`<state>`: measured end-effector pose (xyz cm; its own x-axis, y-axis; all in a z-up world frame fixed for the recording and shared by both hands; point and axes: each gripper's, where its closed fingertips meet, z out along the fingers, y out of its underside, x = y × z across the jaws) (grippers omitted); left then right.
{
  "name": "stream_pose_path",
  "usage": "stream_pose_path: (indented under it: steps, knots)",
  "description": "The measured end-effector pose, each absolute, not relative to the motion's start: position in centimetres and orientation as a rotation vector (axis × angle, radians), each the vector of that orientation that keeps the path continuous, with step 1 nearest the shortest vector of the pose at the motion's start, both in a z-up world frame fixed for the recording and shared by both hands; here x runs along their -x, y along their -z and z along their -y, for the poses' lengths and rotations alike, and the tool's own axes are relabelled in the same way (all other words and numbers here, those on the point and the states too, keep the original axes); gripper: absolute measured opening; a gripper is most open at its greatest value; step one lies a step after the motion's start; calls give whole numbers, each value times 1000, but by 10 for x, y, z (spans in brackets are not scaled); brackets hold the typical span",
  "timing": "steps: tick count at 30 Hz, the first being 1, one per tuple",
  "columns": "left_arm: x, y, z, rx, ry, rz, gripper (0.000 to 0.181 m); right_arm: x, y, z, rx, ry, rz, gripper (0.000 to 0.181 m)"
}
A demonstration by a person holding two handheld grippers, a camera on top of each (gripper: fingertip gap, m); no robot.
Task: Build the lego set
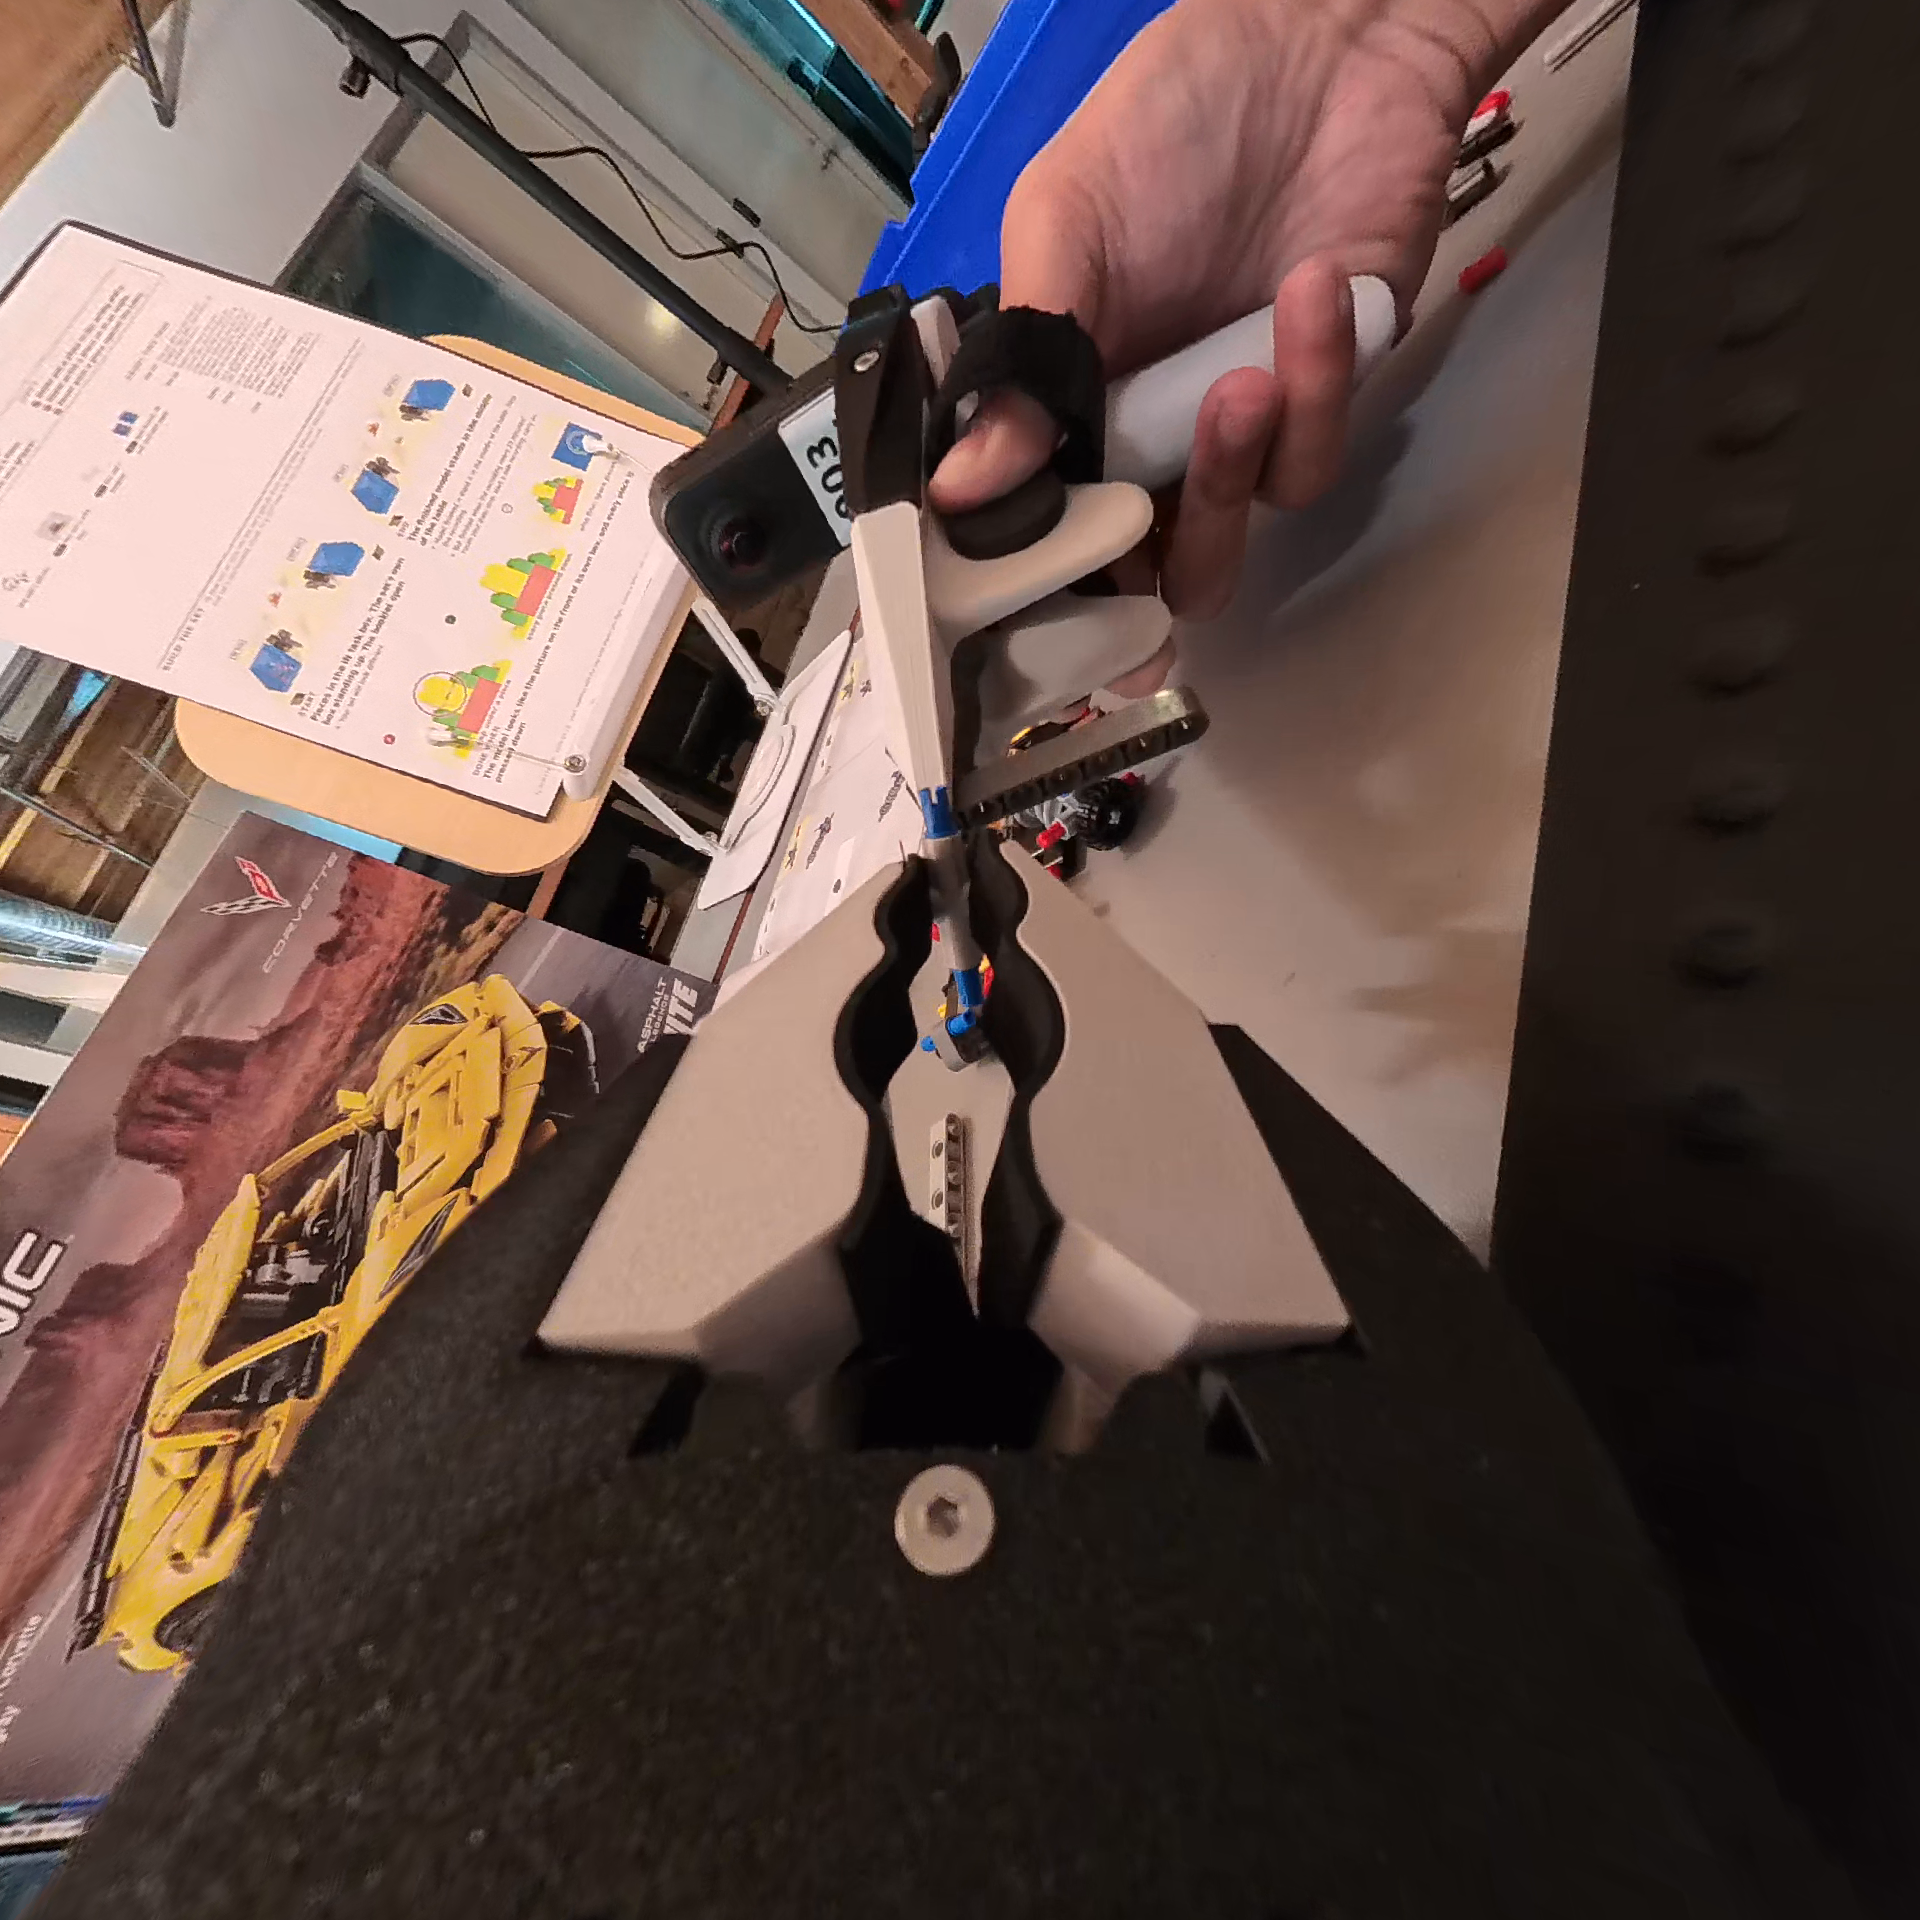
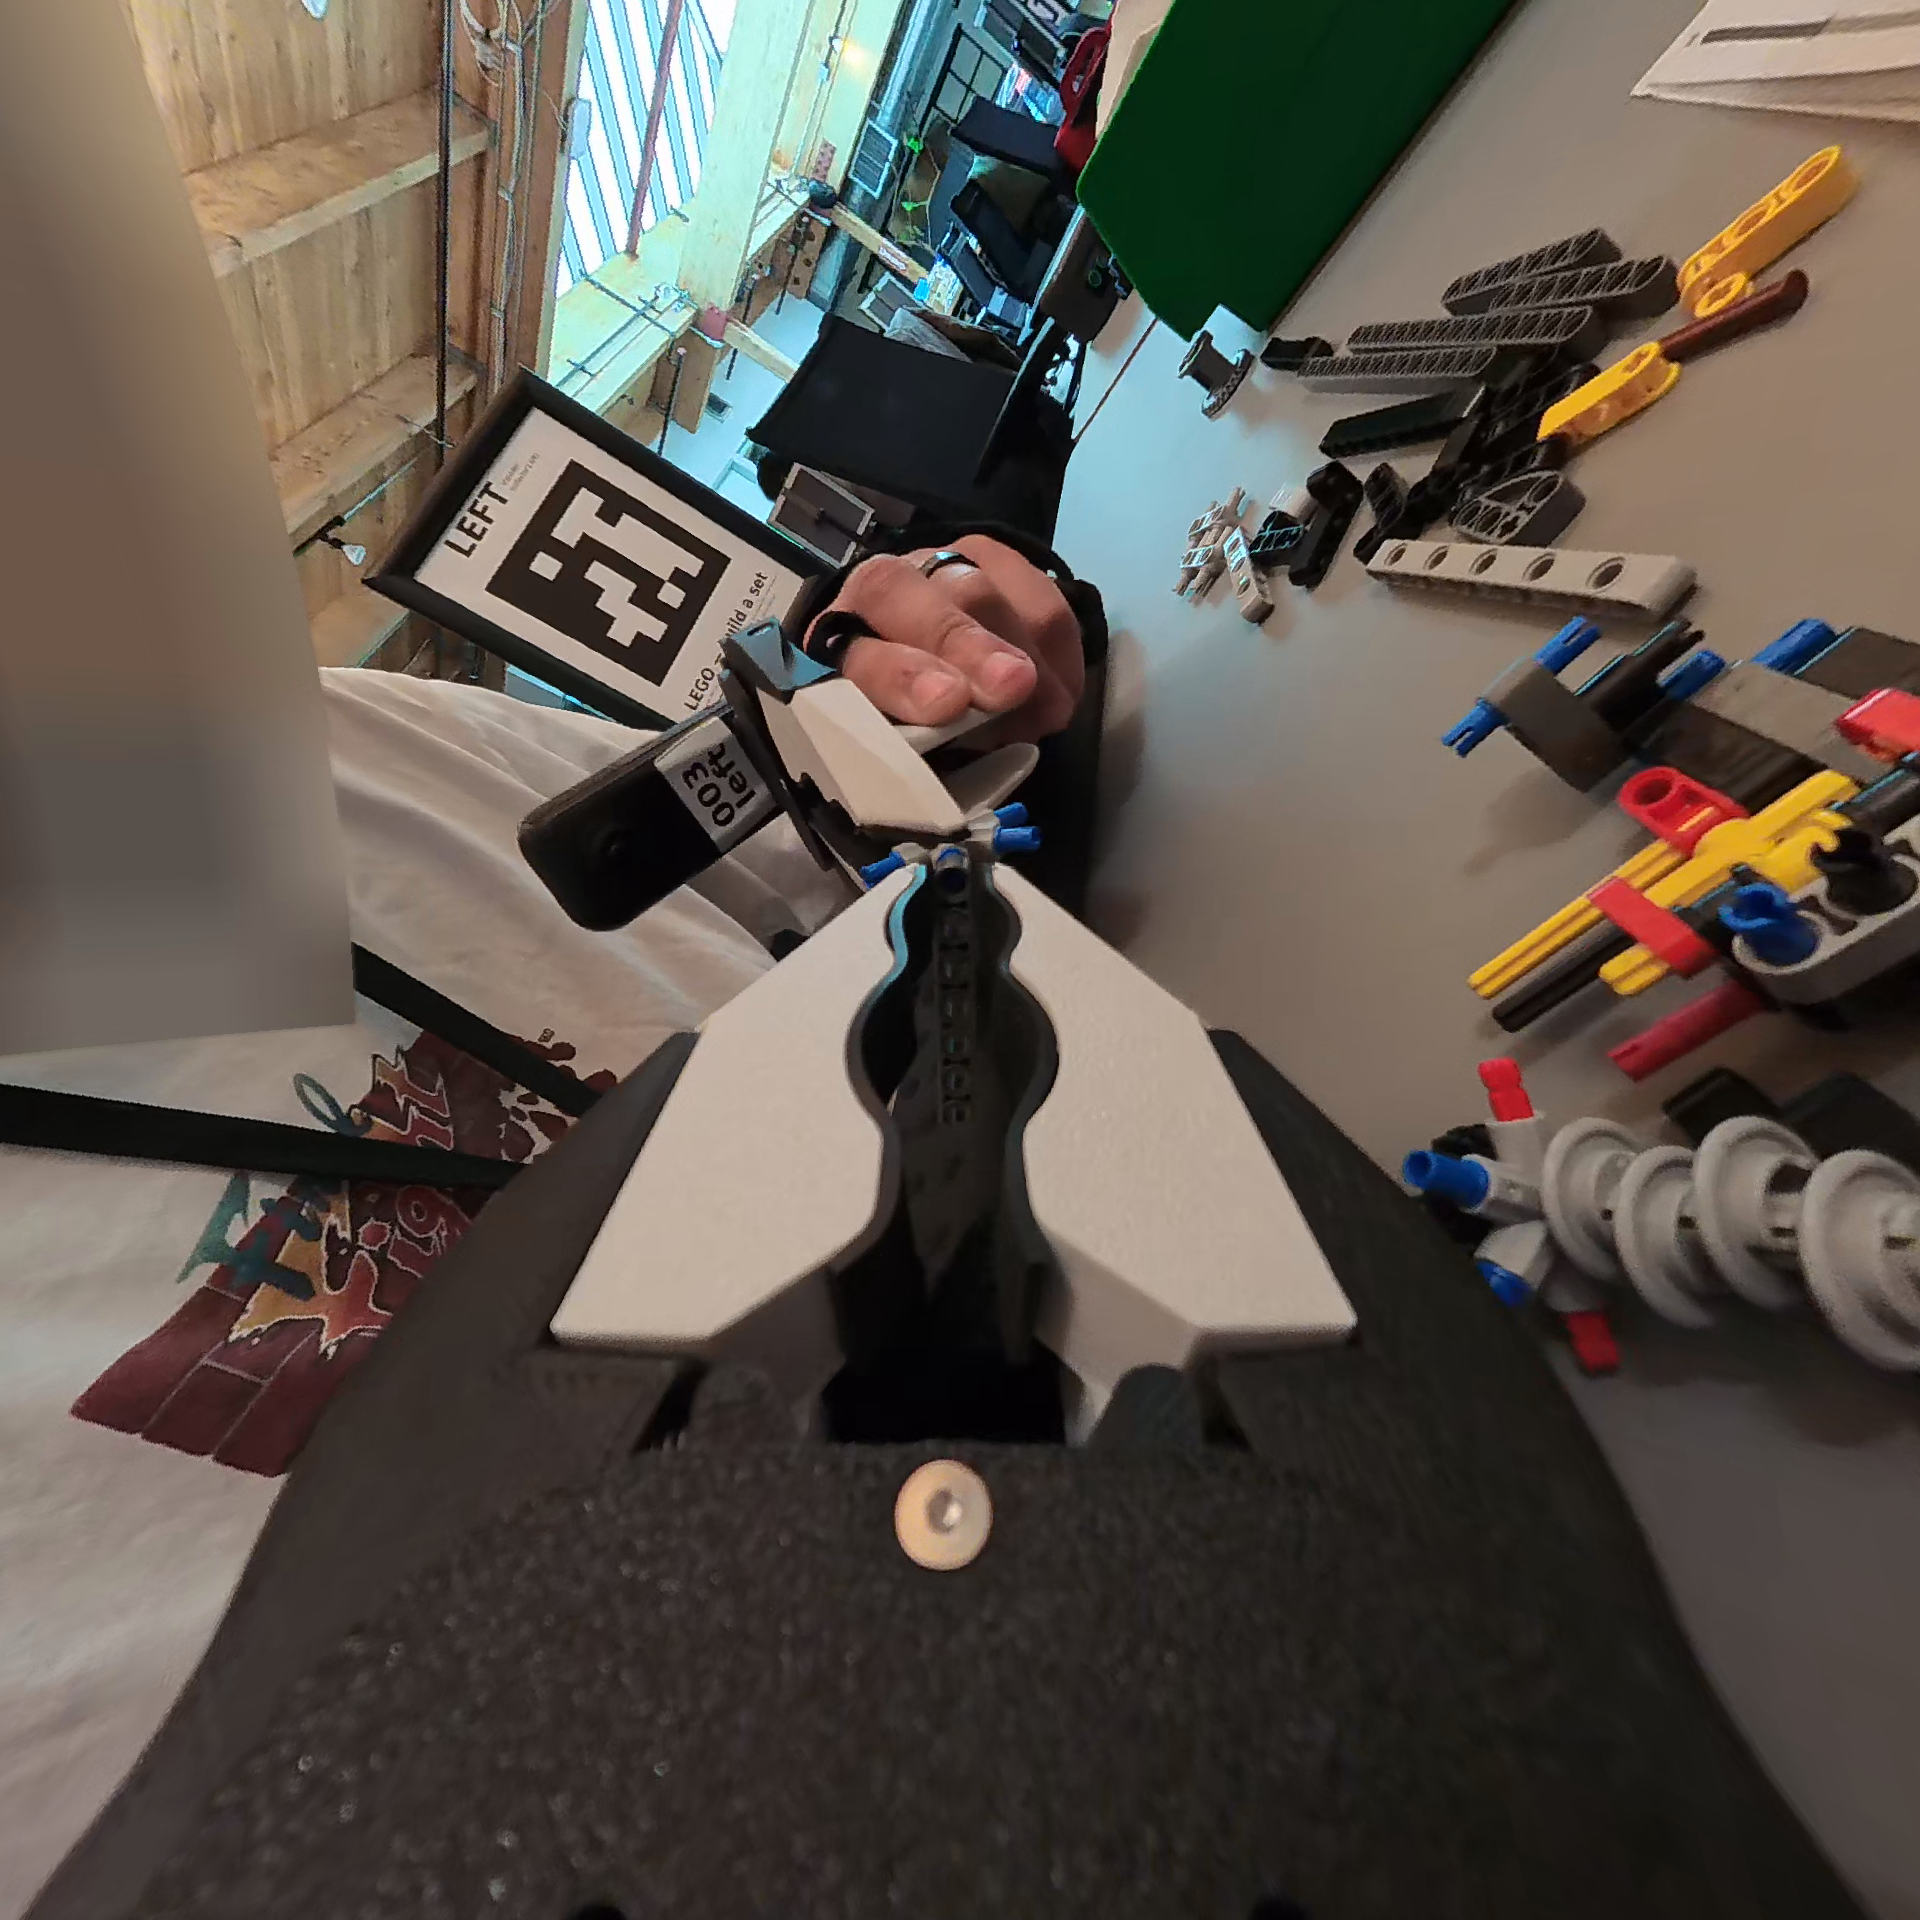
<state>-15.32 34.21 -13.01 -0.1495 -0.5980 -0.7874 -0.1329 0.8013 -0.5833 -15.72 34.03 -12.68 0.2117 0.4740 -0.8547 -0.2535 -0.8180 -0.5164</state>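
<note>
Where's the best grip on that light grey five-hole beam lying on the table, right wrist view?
Take the light grey beam across its narrow width at the middle hole, coming from above. It lies flat with bare table along its near long edge; black pieces crowd its far side.

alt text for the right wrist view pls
The right gripper is shut on a dark holed lego beam, meeting the left gripper and blue pins above a grey table with loose lego parts.

Each wrist camera looks along its own tongs – rolled sideways, close, facing the other; both share the grey table (image 2: 1299,935).
</note>
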Motion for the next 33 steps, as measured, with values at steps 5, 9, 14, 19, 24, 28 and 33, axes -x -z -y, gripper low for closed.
stream_pose_path:
  steps: [5, 9, 14, 19, 24, 28, 33]
  knots:
    - [154, 127, -342, 654, 566, -1702, 6, 158, 125, -341, 1915, -1597, 254, 6]
    - [155, 127, -341, 674, 602, -1703, 6, 158, 124, -341, 1904, -1602, 253, 7]
    - [153, 132, -342, 598, 472, -1712, 6, 159, 129, -340, 1935, -1665, 205, 6]
    - [153, 129, -343, 614, 501, -1700, 6, 159, 126, -341, 1918, -1652, 220, 7]
    - [153, 127, -343, 628, 517, -1684, 6, 158, 123, -341, 1903, -1641, 231, 6]
    - [152, 125, -343, 664, 546, -1660, 6, 157, 121, -343, 1900, -1597, 253, 6]
    - [151, 130, -341, 693, 579, -1678, 18, 152, 119, -343, 1899, -1591, 241, 6]
